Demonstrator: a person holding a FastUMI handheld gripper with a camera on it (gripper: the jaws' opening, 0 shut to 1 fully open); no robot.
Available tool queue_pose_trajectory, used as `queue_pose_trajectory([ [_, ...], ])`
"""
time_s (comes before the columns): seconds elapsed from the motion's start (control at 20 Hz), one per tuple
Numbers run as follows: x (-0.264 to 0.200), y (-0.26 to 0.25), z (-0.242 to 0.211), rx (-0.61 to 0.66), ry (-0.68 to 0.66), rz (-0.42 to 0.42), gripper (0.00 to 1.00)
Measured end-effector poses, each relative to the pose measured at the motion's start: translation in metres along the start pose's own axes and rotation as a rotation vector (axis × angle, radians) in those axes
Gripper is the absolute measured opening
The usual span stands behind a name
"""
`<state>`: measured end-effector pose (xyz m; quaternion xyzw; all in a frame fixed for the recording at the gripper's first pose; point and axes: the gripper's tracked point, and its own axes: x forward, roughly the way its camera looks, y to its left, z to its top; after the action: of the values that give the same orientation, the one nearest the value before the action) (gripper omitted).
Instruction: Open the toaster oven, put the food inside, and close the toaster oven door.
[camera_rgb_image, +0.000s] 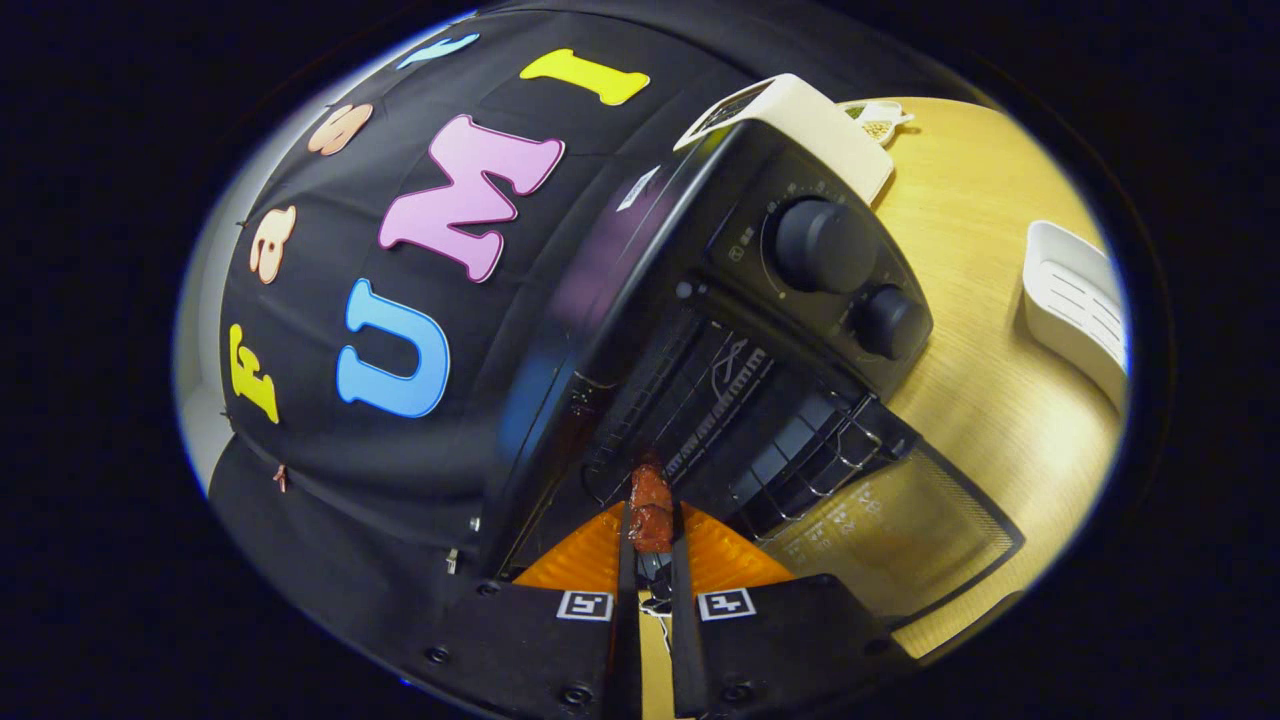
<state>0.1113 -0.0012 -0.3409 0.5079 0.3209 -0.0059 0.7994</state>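
A black toaster oven (640, 330) stands on the wooden table (990, 400), seen strongly tilted. Its glass door (900, 540) lies folded down and open, and a wire rack (800, 450) shows inside the cavity. Two round knobs (825, 245) sit on its control panel. My gripper (652, 515) is shut on a reddish-brown piece of food (651, 508), which sticks out past the fingertips at the mouth of the oven, over the rack's near end.
A white slotted tray (1075, 300) lies on the table beyond the oven's knob side. A white box (800, 120) sits behind the oven's top, with a small white dish (880, 120) of grains beside it.
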Motion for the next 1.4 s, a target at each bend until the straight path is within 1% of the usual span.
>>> queue_pose_trajectory([
  [0.15, 0.016, -0.002, -0.003, 0.033, -0.002, 0.001, 0.16],
  [0.25, 0.023, -0.010, -0.007, 0.035, 0.006, -0.030, 0.16],
  [0.3, 0.025, -0.012, -0.008, 0.041, 0.010, -0.030, 0.16],
  [0.4, 0.026, -0.010, -0.006, 0.052, -0.003, -0.033, 0.19],
  [0.45, 0.025, -0.010, -0.005, 0.051, -0.008, -0.036, 0.22],
  [0.5, 0.025, -0.012, -0.005, 0.047, -0.009, -0.047, 0.37],
  [0.6, 0.020, -0.009, -0.006, 0.062, -0.010, -0.047, 0.59],
  [0.65, 0.018, -0.006, -0.006, 0.067, -0.016, -0.039, 0.61],
  [0.7, 0.016, -0.004, -0.006, 0.070, -0.020, -0.031, 0.73],
  [0.8, 0.013, -0.003, -0.009, 0.063, -0.018, -0.040, 0.88],
  [0.85, 0.011, -0.003, -0.011, 0.060, -0.015, -0.043, 0.90],
  [0.9, 0.008, -0.003, -0.013, 0.060, -0.015, -0.046, 0.95],
  [1.0, 0.003, -0.005, -0.017, 0.067, -0.016, -0.048, 0.97],
  [1.1, -0.001, -0.009, -0.020, 0.089, -0.029, -0.057, 0.97],
  [1.15, -0.002, -0.010, -0.020, 0.096, -0.038, -0.070, 0.97],
  [1.25, -0.010, -0.021, -0.024, 0.073, -0.037, -0.124, 0.97],
  [1.4, -0.019, -0.020, -0.028, 0.054, -0.034, -0.121, 0.98],
])
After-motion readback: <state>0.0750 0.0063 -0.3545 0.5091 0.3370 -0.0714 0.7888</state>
